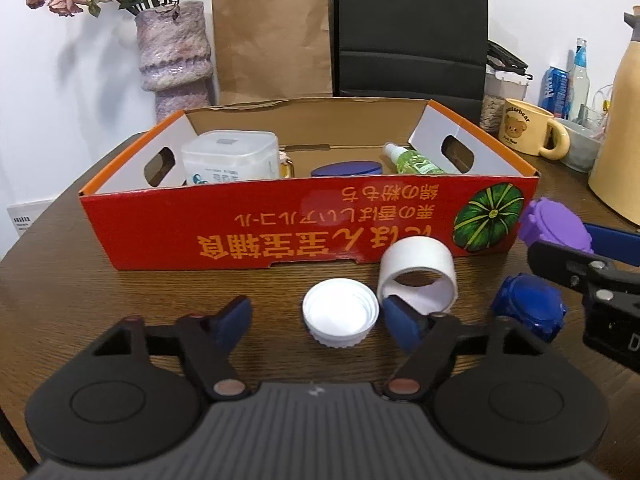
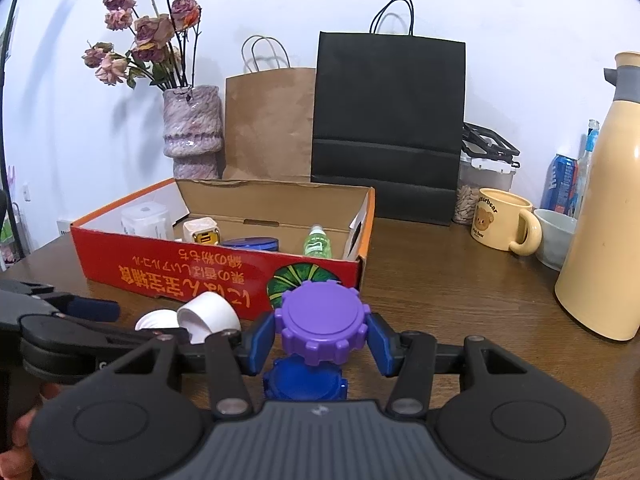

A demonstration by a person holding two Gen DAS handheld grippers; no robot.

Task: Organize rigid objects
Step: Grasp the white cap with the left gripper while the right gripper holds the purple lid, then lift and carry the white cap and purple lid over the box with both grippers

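left gripper sits nearest, short of the red box; jaws partly apart and straddling the white cap that lies open side up on the table in front of the box; pads clear of it on both sides, nothing gripped; white ring on its side just past the cap, between it and the box front, touching or nearly touching the near-side pad, cannot tell which; right gripper is clamped on the purple geared lid, pads on opposite edges, lid lifted in front of the box's pumpkin corner; dark blue geared lid lies flat on the table under it, a bit nearer than the box.

handling, my read: cap and lids are hard moulded plastic, light, stiff, not fragile; smooth sides so slip is the risk, not crush; take the white cap across its ribbed rim, level, low on the wall; geared lids want pads seated on the teeth flats; ring is thin-walled, may roll and flex, pinch across the wall rather than the diameter.

inside the box: white tub at the left end, blue tin mid, green spray bottle toward the right end; floor space looks free near the front wall; behind the box: vase, brown bag, black bag; bear mug off to its right.
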